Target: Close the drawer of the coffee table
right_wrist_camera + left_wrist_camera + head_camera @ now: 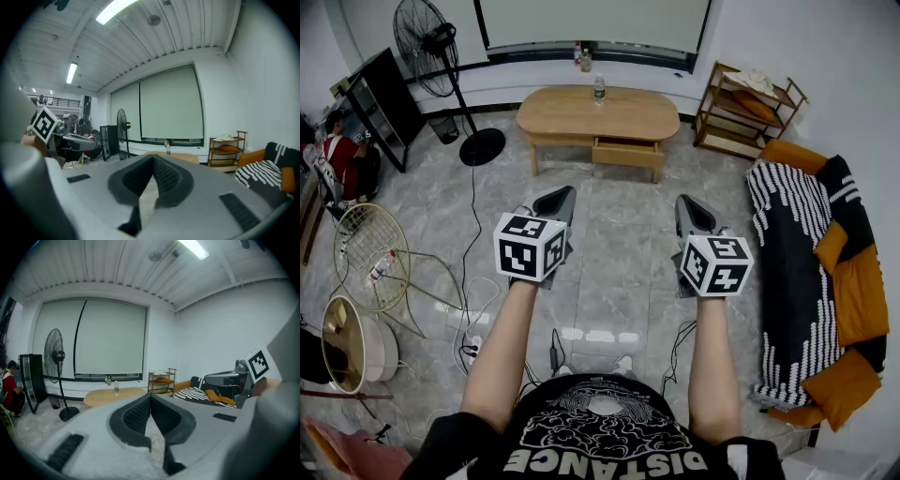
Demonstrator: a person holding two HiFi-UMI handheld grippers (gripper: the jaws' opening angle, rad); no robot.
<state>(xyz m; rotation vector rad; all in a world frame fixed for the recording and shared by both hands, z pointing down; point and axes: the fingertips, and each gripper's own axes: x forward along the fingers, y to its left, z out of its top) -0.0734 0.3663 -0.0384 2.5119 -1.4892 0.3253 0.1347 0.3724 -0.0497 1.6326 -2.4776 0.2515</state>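
In the head view the coffee table (598, 114) stands well apart from the person, across the pale marble floor (609, 272), and its drawer (626, 150) appears to sit pulled out a little under the right half of the tabletop. The left gripper (560, 198) and right gripper (688, 208) hover side by side, empty, over bare floor. The likely trouble is a hard or off-centre shove that skews the drawer or jolts the table and tips the bottle (599, 90) standing on the tabletop. The cables (553, 352) near the person's feet could also catch a step. A standing fan (441, 56) is at the left, a low wooden shelf (750, 108) and a striped sofa (811, 272) at the right. In the left gripper view the fingers (138, 416) are closed tip to tip on nothing, with the table beyond them below a blinded window (110, 338). In the right gripper view the fingers (168, 177) are likewise pressed together and empty, largely hiding the table, so aiming at the drawer front from here would be a guess.
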